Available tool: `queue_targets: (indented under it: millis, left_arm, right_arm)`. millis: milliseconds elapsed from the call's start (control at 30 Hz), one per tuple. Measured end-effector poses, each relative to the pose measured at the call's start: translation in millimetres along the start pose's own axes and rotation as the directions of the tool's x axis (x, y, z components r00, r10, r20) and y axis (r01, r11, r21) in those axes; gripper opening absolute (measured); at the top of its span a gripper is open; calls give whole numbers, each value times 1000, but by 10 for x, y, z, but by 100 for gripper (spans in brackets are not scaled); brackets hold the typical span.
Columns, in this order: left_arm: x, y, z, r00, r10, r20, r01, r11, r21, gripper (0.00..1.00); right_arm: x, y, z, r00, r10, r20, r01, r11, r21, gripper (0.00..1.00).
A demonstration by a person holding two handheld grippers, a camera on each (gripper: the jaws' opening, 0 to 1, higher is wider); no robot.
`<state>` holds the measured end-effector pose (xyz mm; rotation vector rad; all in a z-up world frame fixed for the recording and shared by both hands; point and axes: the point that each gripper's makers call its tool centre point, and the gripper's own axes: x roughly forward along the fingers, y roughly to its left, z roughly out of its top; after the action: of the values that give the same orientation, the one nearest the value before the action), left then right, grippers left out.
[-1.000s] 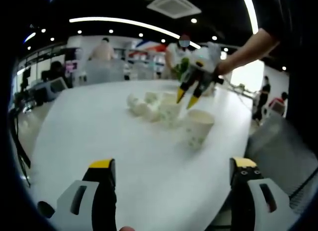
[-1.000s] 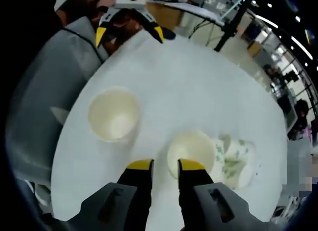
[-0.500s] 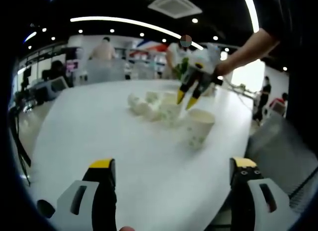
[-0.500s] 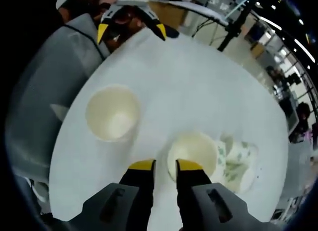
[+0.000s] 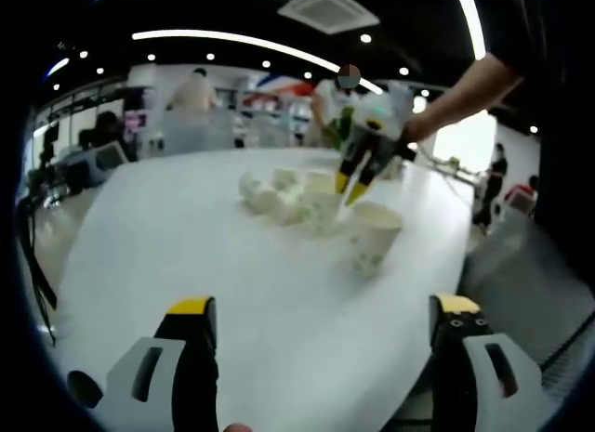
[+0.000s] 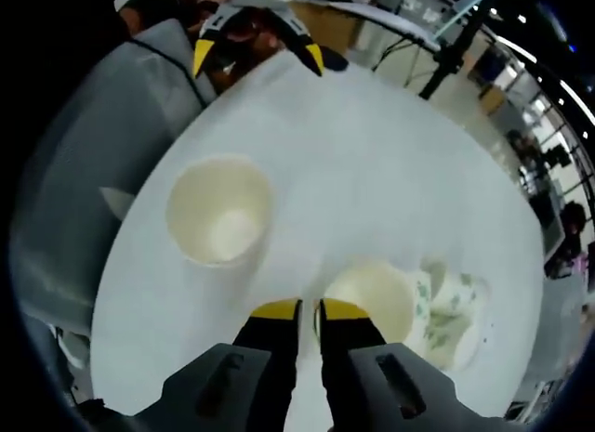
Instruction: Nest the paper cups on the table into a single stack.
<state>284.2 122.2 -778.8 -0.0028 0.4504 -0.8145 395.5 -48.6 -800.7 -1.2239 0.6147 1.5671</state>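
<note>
Your right gripper [image 6: 310, 311] sat at six o'clock in its own view, jaws pinched nearly together on the rim of an upright paper cup [image 6: 372, 299], mouth up, axis vertical. A second upright cup [image 6: 219, 209] stood near, at ten o'clock. Thin paper likely crushes, so a light rim pinch suited it. Toppled cups [image 5: 271, 198] lay at twelve o'clock. Your left gripper [image 5: 321, 313] hung wide open, holding nothing.

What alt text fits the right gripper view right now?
The right gripper is pinched on the rim of an upright paper cup on the white table. A second upright cup stands apart, with printed cups beside the gripped one.
</note>
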Motion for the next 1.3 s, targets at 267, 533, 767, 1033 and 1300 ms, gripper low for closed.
queue_targets:
  millis: [267,533,767,1033,1300]
  left_arm:
    - [7,9,18,1000,0,3,0,1000,0,93]
    - [8,-1,11,1000,-1,3,1,1000,-2,93]
    - [10,0,11,1000,-2,1,2,1000,1,93]
    - [13,16,40,1000,-1,4,1,1000,5,93]
    - [23,15,55,1000,-4,4,4,1000,11,93]
  right_arm:
    - [2,46,17,1000,15,-1,-15,1000,-10,0]
    - [8,69,19,1000,25,2,-25,1000,-12,0]
    - [8,84,26,1000,27,7,-27,999,-29,0]
    - [-19,57,42,1000,17,13,-16,1000,-22,0]
    - [-96,36,78,1000,-2,20,2,1000,-5,0]
